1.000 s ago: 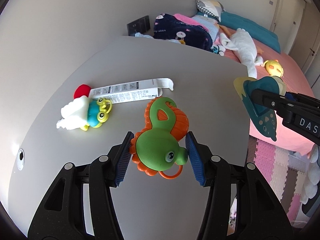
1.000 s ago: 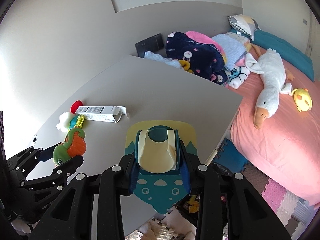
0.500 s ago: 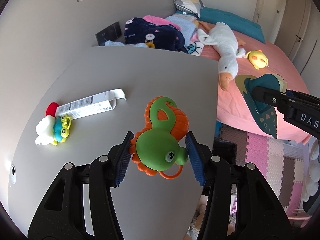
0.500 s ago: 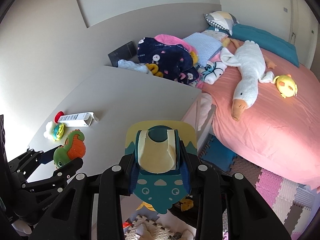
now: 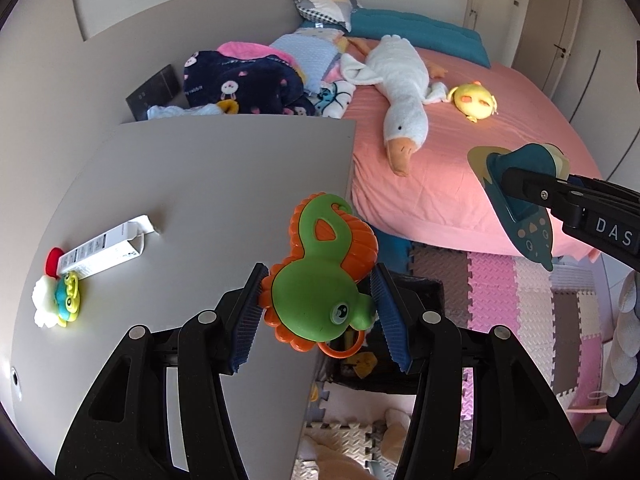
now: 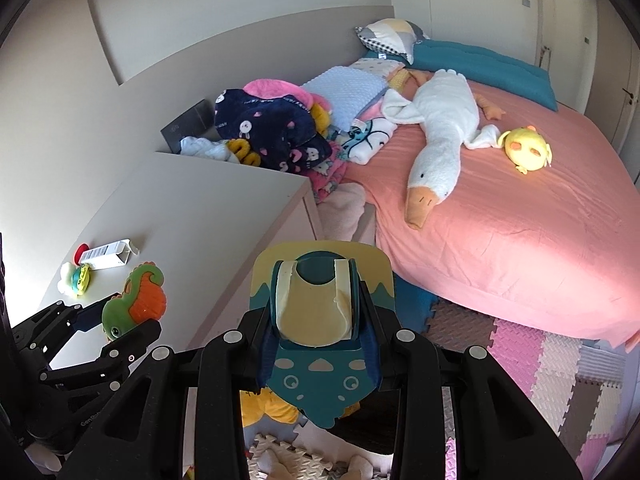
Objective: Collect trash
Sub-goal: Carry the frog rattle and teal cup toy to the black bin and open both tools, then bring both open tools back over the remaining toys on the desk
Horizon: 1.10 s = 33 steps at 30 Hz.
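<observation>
My left gripper (image 5: 318, 312) is shut on a green and orange seahorse toy (image 5: 320, 280) and holds it over the right edge of the grey table (image 5: 208, 184). It also shows in the right wrist view (image 6: 132, 308). My right gripper (image 6: 316, 332) is shut on a teal and yellow whale-shaped toy (image 6: 320, 320), held over the floor between table and bed; it also shows in the left wrist view (image 5: 520, 200). A white cardboard box (image 5: 104, 248) with an open flap lies on the table's left side, beside a small frog toy (image 5: 60, 300).
A black bin (image 5: 404, 340) with yellow things inside sits on the foam mat floor (image 5: 532, 300) below the left gripper. A pink bed (image 6: 500, 208) holds a white goose plush (image 6: 440, 136), a yellow chick plush (image 6: 524, 150) and piled blankets (image 6: 272, 128).
Both grippers have moved right and back from the table with their toys still held. The view has swung toward the bed and floor. The box and frog toy stayed in place.
</observation>
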Available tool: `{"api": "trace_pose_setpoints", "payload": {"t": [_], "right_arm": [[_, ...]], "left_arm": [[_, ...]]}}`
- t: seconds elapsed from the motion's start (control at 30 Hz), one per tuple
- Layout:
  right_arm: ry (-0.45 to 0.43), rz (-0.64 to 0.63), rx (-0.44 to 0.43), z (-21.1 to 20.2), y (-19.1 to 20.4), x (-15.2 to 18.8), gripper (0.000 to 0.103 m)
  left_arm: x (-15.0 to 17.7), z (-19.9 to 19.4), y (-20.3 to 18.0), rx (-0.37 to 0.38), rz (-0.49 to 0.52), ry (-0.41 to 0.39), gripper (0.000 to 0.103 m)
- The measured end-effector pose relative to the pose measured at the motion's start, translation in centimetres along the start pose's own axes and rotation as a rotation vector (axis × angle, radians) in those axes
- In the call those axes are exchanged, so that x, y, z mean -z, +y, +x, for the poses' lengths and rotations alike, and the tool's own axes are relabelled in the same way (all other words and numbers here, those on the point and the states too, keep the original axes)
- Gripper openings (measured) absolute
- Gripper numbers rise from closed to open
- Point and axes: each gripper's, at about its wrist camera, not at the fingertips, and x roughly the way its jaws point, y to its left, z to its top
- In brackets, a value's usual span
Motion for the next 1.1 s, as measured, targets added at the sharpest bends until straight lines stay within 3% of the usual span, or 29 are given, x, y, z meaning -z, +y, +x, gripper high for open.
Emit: {"api": "trace_pose_setpoints", "payload": {"t": [0.43,0.5,0.53,0.7,1.1], "right_arm": [[-0.001,0.067,0.061,-1.2,-5.0,0.1,0.04],[0.017,0.08,0.083,-1.0,-5.5,-0.2,0.058],[0.002,0.086,0.095,-1.2,-5.8,-0.2,0.062],[-0.018,0.097,0.113,-1.6,-6.6,-0.4,0.064],[-0.011,0.089,0.088,-0.9,-5.3,-0.5,0.064]], "left_arm": [[-1.2,1.6,-5.5,0.095,0.11,0.031,0.054],[-1.1,2.0,-6.4,0.091,0.133,0.056,0.085],[-1.2,2.1,-6.8,0.074,0.139,0.057,0.096],[-1.3,2.1,-7.3,0.067,0.154,0.05,0.096],[-1.1,2.0,-4.7,0.029,0.098,0.051,0.096]]}}
